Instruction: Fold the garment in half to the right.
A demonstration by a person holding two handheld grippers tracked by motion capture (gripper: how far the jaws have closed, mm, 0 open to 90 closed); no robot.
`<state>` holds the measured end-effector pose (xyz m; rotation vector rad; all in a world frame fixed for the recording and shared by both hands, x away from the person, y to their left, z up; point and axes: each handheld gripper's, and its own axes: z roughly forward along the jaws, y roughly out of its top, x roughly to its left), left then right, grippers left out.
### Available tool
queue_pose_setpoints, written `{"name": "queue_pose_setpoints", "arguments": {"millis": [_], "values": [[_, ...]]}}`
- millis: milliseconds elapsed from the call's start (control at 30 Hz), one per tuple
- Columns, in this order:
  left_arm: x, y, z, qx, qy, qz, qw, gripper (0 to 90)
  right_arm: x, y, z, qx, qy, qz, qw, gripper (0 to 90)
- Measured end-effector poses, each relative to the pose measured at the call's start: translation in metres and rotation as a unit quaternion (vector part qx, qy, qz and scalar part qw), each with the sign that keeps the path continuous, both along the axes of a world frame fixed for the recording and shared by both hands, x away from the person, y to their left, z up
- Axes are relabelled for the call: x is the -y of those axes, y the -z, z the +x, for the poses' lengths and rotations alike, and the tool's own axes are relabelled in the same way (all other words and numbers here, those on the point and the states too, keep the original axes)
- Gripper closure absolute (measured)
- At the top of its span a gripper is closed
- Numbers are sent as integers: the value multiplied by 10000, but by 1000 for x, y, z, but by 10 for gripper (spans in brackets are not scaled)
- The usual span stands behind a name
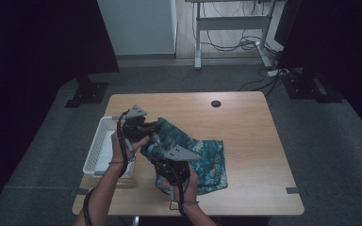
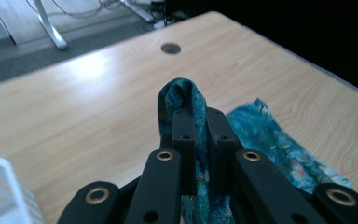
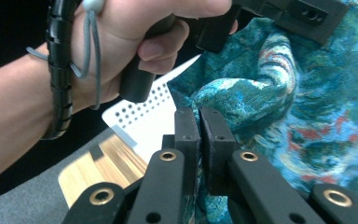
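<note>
Your left gripper (image 1: 143, 129) is clamped on a fold of the teal patterned cloth (image 1: 202, 160), and in the left gripper view the fabric (image 2: 186, 100) loops up between the two black jaws and over their tips. Your right gripper (image 1: 162, 162) is also pinched tight on the same cloth; its own view shows the jaws pressed together with an edge of the fabric (image 3: 279, 102) caught between them. The cloth is bunched and lifted between the two grippers near the left half of the light wooden desk (image 1: 245, 117), while its remaining part lies flat towards the front edge. The white perforated plastic basket (image 1: 99, 146) sits at the desk's left edge, just beside your left hand (image 1: 122, 148).
</note>
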<state>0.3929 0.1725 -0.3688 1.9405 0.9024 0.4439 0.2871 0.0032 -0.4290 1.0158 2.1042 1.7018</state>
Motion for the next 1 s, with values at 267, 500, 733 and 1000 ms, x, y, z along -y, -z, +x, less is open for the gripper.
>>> {"name": "queue_pose_setpoints", "arguments": {"millis": [267, 500, 733, 1000], "values": [[2, -16, -13, 184, 91, -96, 9997, 839, -5, -26, -12, 355, -217, 228, 9989, 854], [12, -2, -4, 32, 54, -15, 10000, 838, 11, -11, -8, 177, -86, 232, 9995, 853], [22, 13, 1, -98, 73, 75, 9999, 837, 25, 4, -3, -6, 29, 253, 9997, 852], [33, 24, 6, -165, 32, 180, 9997, 836, 42, 16, -3, -127, 159, 306, 9993, 851]]}}
